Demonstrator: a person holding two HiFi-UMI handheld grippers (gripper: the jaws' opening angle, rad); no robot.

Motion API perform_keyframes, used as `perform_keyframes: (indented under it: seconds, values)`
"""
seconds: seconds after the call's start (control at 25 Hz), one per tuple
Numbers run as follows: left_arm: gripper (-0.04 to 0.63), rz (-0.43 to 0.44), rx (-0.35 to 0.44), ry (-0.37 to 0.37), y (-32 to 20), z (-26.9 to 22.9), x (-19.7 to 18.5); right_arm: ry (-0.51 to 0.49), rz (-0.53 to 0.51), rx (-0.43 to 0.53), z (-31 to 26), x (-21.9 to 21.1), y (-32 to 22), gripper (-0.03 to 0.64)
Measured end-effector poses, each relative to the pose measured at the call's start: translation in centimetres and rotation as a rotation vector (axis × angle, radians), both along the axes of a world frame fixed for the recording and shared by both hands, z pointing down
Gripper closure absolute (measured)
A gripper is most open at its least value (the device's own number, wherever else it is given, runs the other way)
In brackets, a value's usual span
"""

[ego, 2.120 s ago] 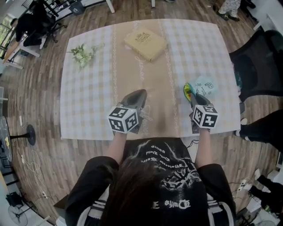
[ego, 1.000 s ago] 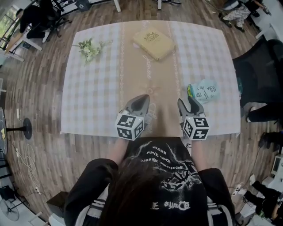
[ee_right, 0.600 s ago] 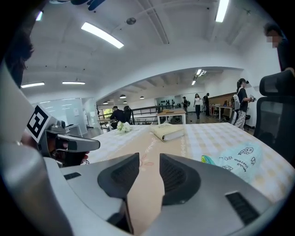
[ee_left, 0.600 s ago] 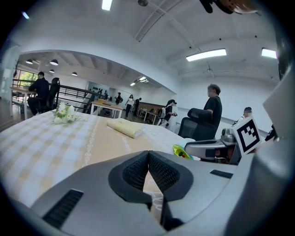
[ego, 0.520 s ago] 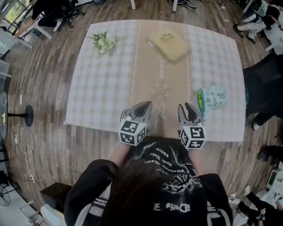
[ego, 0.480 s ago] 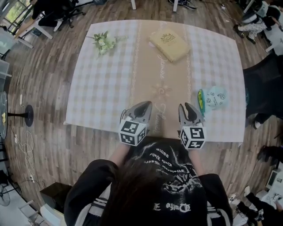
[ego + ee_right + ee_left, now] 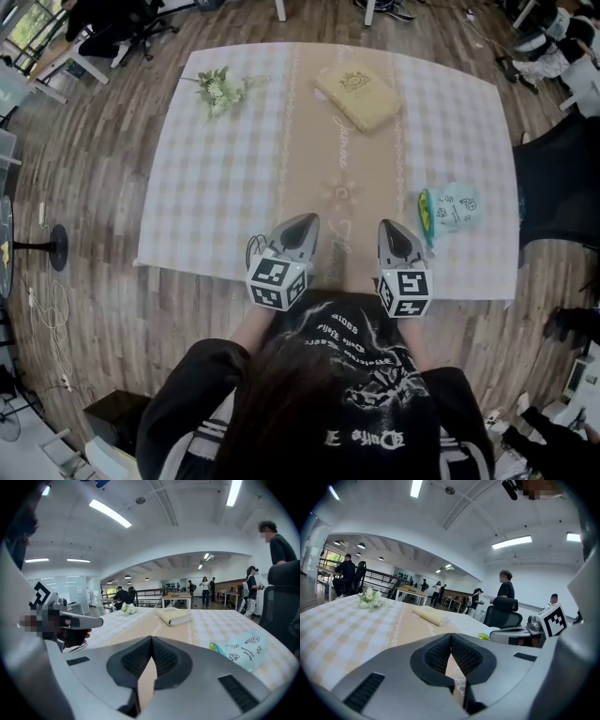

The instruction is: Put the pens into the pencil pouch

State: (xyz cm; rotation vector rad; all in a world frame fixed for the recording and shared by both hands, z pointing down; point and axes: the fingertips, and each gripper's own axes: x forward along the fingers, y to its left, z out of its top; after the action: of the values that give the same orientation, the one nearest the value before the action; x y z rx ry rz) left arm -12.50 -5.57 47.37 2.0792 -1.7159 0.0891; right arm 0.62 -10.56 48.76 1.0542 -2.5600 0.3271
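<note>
Head view shows left gripper jaws pressed together, right gripper jaws just closed, both empty.

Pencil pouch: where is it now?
In the head view the pencil pouch lies on the right side of the table, just right of the right gripper.

Bright, even light comes from long ceiling strips, and the white ceiling glares slightly. On the tablecloth shadows are soft, with only a faint one, it seems, beneath the left gripper. All views bow at the edges. The gripper views darken to black corners, and their nearest surfaces blur.
</note>
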Motion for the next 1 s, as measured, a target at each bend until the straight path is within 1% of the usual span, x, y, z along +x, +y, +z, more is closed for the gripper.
perform_keyframes:
  seconds: [0.08, 0.24, 0.28, 0.48, 0.6, 0.68, 0.84, 1.0]
  values:
    - [0.575, 0.003, -0.005, -0.014, 0.0, 0.6, 0.3, -0.001, 0.001, 0.003, 0.4, 0.2, 0.1, 0.609]
    - [0.575, 0.000, -0.031, -0.072, -0.6, 1.9, 0.4, 0.015, 0.000, 0.021, 1.1, 0.4, -0.2, 0.609]
    - [0.575, 0.005, -0.034, -0.075, -0.6, 2.0, 0.5, 0.020, 0.002, 0.022, 1.2, 0.5, -0.3, 0.609]
    - [0.575, 0.021, -0.034, -0.045, -0.8, 1.9, 1.1, 0.041, -0.001, 0.013, 1.6, 1.3, -0.2, 0.609]
    - [0.575, 0.004, -0.028, 0.006, -1.3, 1.5, 1.0, 0.052, -0.004, 0.009, 1.8, 1.9, -0.4, 0.609]
    - [0.575, -0.002, -0.021, 0.022, -1.6, 1.2, 0.9, 0.053, 0.005, 0.008, 1.8, 2.3, -0.7, 0.609]
    - [0.575, -0.012, -0.023, 0.023, -1.9, 1.4, 1.1, 0.056, 0.017, 0.012, 1.9, 2.9, -1.1, 0.609]
    - [0.575, -0.007, -0.030, -0.003, -2.2, 1.7, 1.5, 0.057, 0.027, 0.012, 2.0, 3.4, -1.5, 0.609]
